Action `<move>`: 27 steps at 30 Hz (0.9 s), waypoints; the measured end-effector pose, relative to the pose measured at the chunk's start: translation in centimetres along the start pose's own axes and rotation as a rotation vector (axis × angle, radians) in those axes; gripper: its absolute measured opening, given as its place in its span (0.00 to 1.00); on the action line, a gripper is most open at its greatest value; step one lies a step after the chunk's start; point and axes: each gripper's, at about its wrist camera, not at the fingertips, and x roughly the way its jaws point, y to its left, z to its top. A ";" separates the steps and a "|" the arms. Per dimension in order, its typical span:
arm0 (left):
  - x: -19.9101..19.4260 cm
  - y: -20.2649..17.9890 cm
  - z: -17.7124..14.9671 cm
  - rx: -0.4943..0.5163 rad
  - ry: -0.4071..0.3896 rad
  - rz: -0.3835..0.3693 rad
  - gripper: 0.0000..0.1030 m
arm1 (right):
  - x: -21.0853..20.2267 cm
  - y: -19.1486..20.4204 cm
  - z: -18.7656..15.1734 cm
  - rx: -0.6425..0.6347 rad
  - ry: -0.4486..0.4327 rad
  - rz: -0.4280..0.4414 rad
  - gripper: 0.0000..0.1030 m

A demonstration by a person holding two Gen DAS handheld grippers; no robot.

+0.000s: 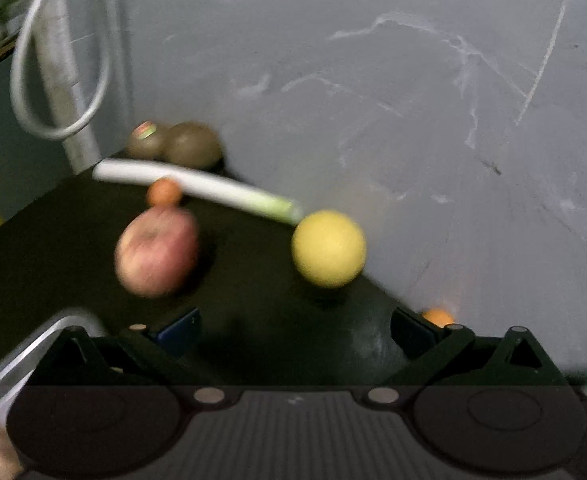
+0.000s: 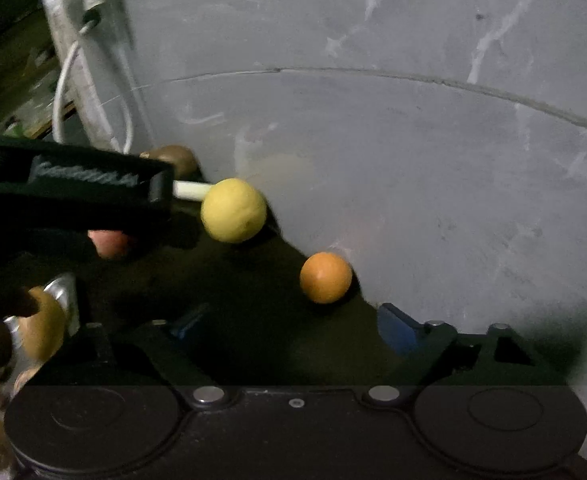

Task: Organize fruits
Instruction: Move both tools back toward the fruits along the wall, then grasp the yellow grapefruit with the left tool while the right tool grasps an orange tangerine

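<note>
On a dark table [image 1: 253, 320] lie a red apple [image 1: 155, 250], a yellow round fruit [image 1: 328, 248], a small orange fruit [image 1: 164, 193], two brown kiwis [image 1: 191, 145] and a leek stalk [image 1: 197, 186]. My left gripper [image 1: 293, 330] is open and empty, just short of the apple and yellow fruit. In the right wrist view the yellow fruit [image 2: 233, 210] and an orange [image 2: 325, 277] lie ahead of my right gripper [image 2: 293, 326], which is open and empty. The left gripper's body [image 2: 73, 192] crosses that view at left, hiding most of the apple [image 2: 109, 242].
A grey wall [image 1: 413, 100] rises right behind the fruits along the table's far edge. A white cable [image 1: 53, 80] and pipe hang at the back left. A metal rack edge [image 1: 21, 356] sits at lower left, with fruit by it in the right wrist view [image 2: 43, 328].
</note>
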 end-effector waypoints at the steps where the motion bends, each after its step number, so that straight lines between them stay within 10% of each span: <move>1: 0.7 -0.2 0.4 0.014 -0.004 -0.012 0.99 | 0.4 -0.2 0.1 0.020 -0.002 -0.003 0.81; 27: 8.2 -0.8 3.2 0.079 0.021 -0.048 0.78 | 3.5 0.6 -0.1 0.137 -0.046 -0.119 0.38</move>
